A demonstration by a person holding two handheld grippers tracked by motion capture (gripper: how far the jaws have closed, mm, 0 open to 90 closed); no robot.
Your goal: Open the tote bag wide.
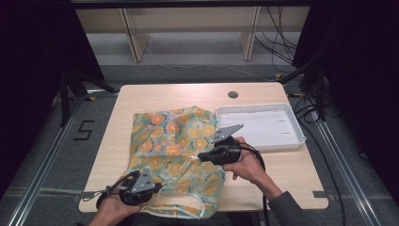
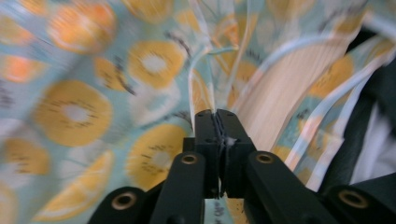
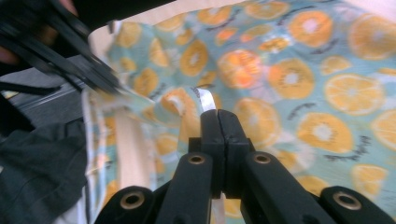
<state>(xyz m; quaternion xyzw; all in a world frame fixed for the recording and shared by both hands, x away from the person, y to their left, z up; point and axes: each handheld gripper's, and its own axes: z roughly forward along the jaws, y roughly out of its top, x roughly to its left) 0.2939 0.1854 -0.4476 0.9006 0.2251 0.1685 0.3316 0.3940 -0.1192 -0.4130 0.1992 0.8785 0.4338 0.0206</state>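
Observation:
A teal garment (image 1: 174, 136) printed with orange slices lies spread on the wooden table (image 1: 155, 96), its near end hanging over the front edge. My left gripper (image 1: 159, 185) is at the garment's near-left corner. In the left gripper view the left gripper (image 2: 217, 114) has its jaws pressed together on a thin pale edge of the fabric (image 2: 70, 112). My right gripper (image 1: 200, 155) is over the garment's right side, pointing left. In the right gripper view the right gripper (image 3: 218, 114) is shut on a white strap (image 3: 208, 100) of the garment (image 3: 303, 84).
A white tray (image 1: 256, 106) with nothing in it sits at the table's right, just beyond my right hand. A round cable hole (image 1: 233, 94) is near the far edge. Shelving legs and cables stand behind the table. The left gripper (image 3: 70, 51) appears blurred in the right gripper view.

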